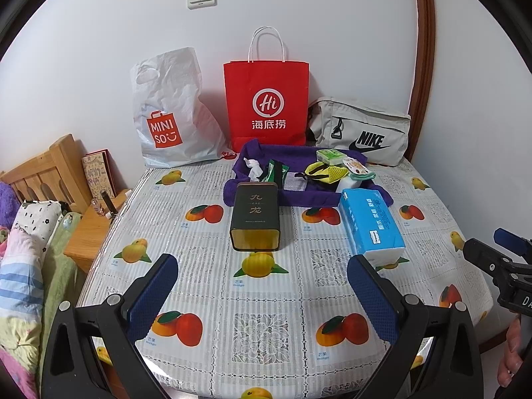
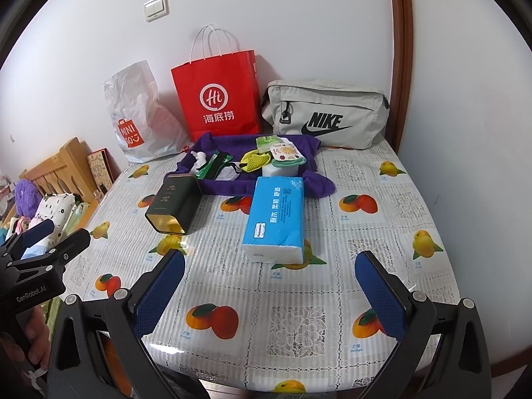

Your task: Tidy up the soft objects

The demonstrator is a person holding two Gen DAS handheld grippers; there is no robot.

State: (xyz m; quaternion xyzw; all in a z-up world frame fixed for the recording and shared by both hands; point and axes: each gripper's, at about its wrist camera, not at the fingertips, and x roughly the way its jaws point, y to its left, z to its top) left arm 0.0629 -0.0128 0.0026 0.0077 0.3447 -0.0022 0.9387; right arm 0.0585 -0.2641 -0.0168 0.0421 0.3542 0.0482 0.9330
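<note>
A blue tissue pack (image 1: 370, 224) (image 2: 276, 217) lies mid-table. Behind it a purple towel (image 1: 299, 196) (image 2: 232, 184) holds small items: crumpled white tissue (image 1: 252, 168), green sachets (image 1: 274, 171), a yellow mesh piece (image 1: 327, 173) (image 2: 254, 161), wet-wipe packs (image 1: 329, 156) (image 2: 286, 151) and a white sponge (image 1: 349, 184). A dark tea tin (image 1: 255, 221) (image 2: 173, 204) lies on its side. My left gripper (image 1: 261, 276) is open and empty, hovering in front of the tin. My right gripper (image 2: 271, 272) is open and empty, in front of the tissue pack.
A white Miniso plastic bag (image 1: 169, 116) (image 2: 139, 119), a red paper bag (image 1: 266, 106) (image 2: 217, 96) and a grey Nike bag (image 1: 362, 133) (image 2: 326, 114) stand against the back wall. The table (image 1: 266, 332) has a mango-print cover. A bed and wooden nightstand (image 1: 89, 232) are left.
</note>
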